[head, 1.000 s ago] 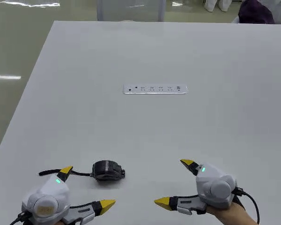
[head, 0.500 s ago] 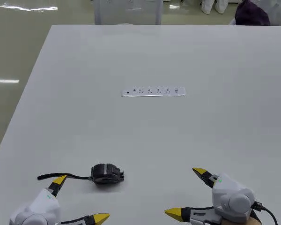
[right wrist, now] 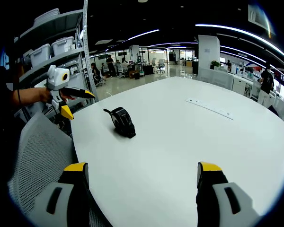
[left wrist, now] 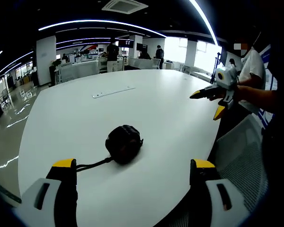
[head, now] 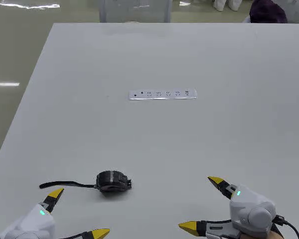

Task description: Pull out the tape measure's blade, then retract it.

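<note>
A black tape measure [head: 113,181] lies on the white table [head: 154,134] near the front edge, its black wrist strap [head: 65,184] trailing to the left. No blade is drawn out of it. The same tape measure [left wrist: 123,143] sits just ahead of the left jaws, and the tape measure [right wrist: 122,122] shows farther off in the right gripper view. My left gripper [head: 75,213] is open at the bottom left, just in front of the strap. My right gripper [head: 204,204] is open at the bottom right, well apart from the case. Both hold nothing.
A white power strip [head: 162,94] lies flat in the middle of the table. The table's left edge [head: 20,119] drops to a glossy floor. Shelving with bins [right wrist: 52,47] and a grey mesh chair [right wrist: 38,161] stand beside the table.
Both grippers have drawn back toward the table's front edge, away from the tape measure, and remain open. The tape measure lies where it was.
</note>
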The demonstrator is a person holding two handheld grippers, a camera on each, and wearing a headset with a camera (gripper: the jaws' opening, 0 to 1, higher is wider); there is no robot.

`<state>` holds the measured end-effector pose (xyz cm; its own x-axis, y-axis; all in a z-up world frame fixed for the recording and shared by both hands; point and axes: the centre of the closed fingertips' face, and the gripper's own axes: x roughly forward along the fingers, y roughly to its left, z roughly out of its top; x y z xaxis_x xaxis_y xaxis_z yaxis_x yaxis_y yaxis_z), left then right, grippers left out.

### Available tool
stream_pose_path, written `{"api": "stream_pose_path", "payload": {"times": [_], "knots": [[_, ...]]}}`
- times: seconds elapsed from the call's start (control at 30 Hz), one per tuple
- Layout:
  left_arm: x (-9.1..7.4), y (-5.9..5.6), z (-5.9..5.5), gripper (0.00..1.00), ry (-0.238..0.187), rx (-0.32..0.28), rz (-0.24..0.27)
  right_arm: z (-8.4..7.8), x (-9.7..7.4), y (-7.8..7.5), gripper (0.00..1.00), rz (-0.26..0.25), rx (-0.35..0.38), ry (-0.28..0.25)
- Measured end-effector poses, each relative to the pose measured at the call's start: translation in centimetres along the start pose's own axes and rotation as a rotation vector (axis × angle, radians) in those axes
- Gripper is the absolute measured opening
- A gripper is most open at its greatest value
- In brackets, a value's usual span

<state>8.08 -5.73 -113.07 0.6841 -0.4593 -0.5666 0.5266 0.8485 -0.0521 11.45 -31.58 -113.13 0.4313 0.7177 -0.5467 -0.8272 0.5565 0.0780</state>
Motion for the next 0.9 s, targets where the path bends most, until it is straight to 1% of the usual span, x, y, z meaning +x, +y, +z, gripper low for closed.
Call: {"api": "stream_pose_path", "payload": {"times": [0.2,0.27,0.33,0.43,0.9], "knots": [[0.18,0.39,-0.1,0.99,0.007,0.002,0.006,0.12,-0.2,0.14,0.97,0.009,-0.003,-0.005],[0.15,0.45,0.2,0.99,0.003,0.001,0.007,0.09,-0.23,0.05,0.97,0.007,-0.003,-0.003],[0.22,0.61,0.23,0.99,0.0,0.003,0.008,0.09,-0.25,-0.03,0.97,0.005,-0.002,-0.003],[0.19,0.63,0.47,0.99,-0.001,0.006,0.009,0.08,-0.28,-0.08,0.97,0.005,-0.003,-0.001],[0.04,0.71,0.36,0.99,0.006,0.006,0.013,-0.08,-0.34,-0.18,0.97,0.008,-0.002,0.004]]}}
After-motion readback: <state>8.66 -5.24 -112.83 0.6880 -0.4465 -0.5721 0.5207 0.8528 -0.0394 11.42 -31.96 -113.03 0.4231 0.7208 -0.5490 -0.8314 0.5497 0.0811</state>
